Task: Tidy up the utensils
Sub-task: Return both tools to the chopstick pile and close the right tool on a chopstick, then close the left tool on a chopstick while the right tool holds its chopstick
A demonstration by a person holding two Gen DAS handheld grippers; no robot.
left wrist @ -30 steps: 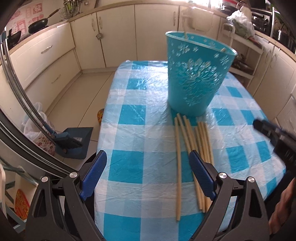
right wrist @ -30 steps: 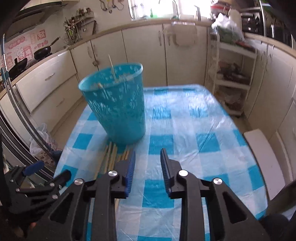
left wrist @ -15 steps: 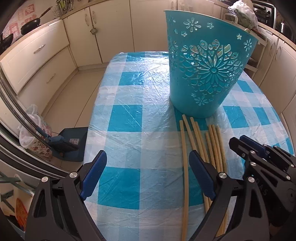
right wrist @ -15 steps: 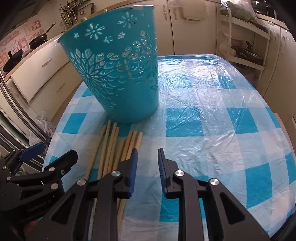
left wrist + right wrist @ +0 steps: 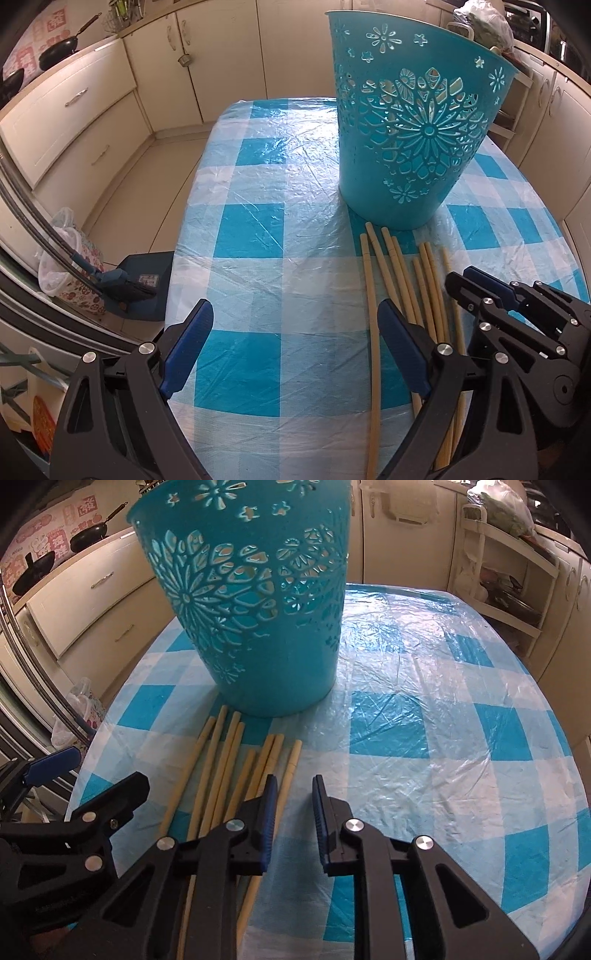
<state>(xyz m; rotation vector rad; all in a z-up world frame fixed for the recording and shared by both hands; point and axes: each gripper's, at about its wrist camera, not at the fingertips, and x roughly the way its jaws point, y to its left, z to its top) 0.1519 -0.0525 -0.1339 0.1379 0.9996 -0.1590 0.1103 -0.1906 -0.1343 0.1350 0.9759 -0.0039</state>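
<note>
Tablecloth (image 5: pixel 288 192), blue-checked, among cream cabinets (image 5: pixel 74 122)

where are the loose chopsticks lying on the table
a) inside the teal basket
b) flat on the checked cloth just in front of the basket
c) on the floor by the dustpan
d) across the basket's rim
b: the chopsticks lie side by side, flat on the checked tablecloth, their far ends close to the foot of the teal basket.
</note>
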